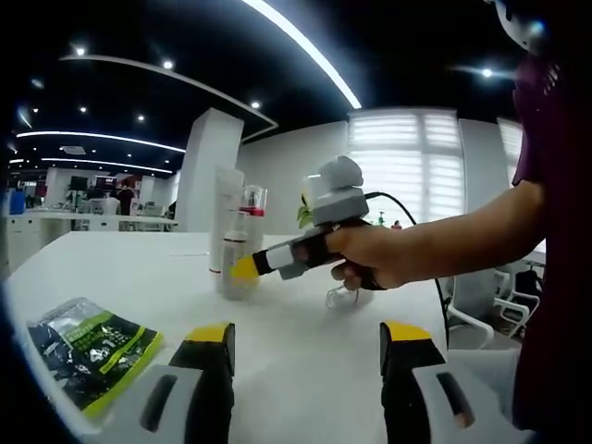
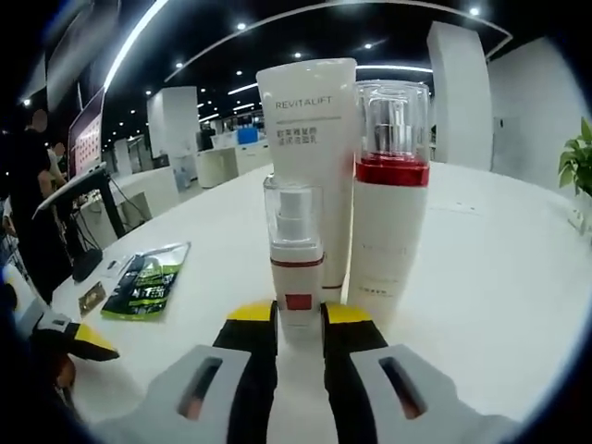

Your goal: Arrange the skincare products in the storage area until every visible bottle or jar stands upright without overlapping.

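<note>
Right gripper [image 2: 298, 326] closed low on the small spray bottle [image 2: 296, 268], upright on the white table [image 2: 481, 259] just before the Revitalift tube [image 2: 310, 139] and red-collared pump bottle [image 2: 388, 203]; probably light, stiff, slick and top-heavy, best held low; left gripper [image 1: 305, 356] wide open, empty.

Green sachet [image 1: 88, 350] flat on white table [image 1: 305, 361]

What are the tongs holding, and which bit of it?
The right tongs pinch the small spray bottle low on its white body, near the base. The left tongs are open, holding nothing.
</note>
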Demonstrator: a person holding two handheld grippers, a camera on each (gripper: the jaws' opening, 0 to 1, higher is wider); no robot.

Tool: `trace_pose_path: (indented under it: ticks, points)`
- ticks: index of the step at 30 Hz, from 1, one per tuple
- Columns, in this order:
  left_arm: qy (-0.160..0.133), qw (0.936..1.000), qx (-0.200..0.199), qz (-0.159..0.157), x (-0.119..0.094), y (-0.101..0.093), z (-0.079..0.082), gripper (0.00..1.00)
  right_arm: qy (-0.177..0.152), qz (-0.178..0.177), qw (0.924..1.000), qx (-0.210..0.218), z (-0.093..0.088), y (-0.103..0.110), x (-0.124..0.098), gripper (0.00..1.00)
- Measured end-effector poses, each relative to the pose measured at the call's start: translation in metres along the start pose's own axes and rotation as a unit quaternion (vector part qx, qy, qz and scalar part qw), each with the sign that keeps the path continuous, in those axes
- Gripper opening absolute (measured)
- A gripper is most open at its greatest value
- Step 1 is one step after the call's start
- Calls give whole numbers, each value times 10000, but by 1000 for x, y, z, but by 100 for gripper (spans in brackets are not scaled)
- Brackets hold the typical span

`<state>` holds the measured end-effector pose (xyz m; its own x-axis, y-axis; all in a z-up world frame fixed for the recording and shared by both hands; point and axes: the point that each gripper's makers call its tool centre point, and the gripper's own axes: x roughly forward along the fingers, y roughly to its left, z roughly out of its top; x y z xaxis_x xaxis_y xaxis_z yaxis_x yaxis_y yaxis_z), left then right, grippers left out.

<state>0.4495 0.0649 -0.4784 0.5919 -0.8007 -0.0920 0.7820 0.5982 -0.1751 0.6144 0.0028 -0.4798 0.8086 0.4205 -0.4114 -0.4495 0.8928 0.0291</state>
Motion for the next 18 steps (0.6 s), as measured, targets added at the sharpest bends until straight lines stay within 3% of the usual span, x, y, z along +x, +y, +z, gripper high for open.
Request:
trace_pose_path:
  ticks: [7,18]
  points:
    - [-16,10000,4,-19,0,-1,1,65,-33,-357,9991,-213,-1,-10,-6,16]
    - [-14,10000,17,-28,0,-1,0,65,131,-294,9992,-225,-8,-1,1,19]
